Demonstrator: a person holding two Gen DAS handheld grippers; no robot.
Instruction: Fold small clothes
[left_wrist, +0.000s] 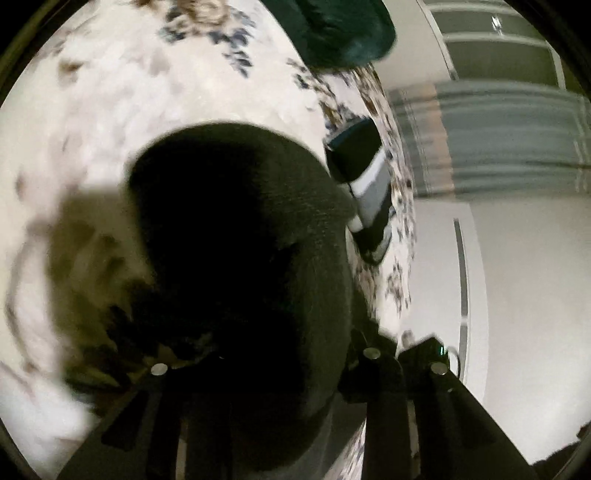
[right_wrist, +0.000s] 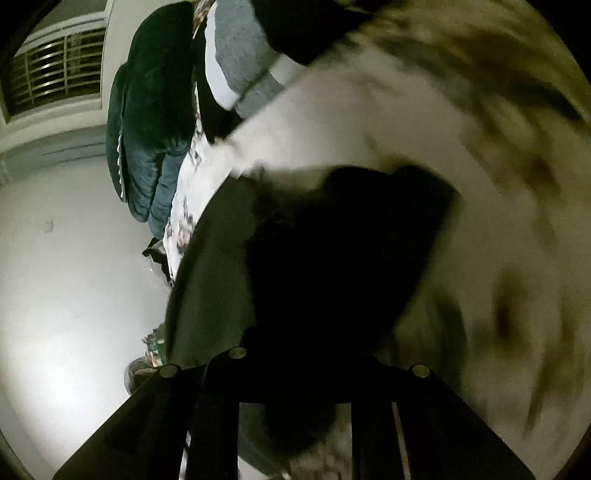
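Note:
A black knit garment (left_wrist: 236, 236) hangs over a white floral bedspread (left_wrist: 122, 110). My left gripper (left_wrist: 266, 369) is shut on one end of it; the cloth fills the space between the fingers (left_wrist: 384, 373). My right gripper (right_wrist: 314, 365) is shut on another end of the same black garment (right_wrist: 340, 251), which hangs dark in front of the blurred bedspread (right_wrist: 388, 118). A folded grey, white and black garment (left_wrist: 369, 184) lies near the bed's edge; it also shows in the right wrist view (right_wrist: 240, 62).
A dark teal cushion (left_wrist: 343, 29) lies at the far end of the bed, also in the right wrist view (right_wrist: 151, 118). Beyond the bed edge are a pale wall (left_wrist: 524, 295), a curtain (left_wrist: 498, 136) and a barred window (right_wrist: 55, 70).

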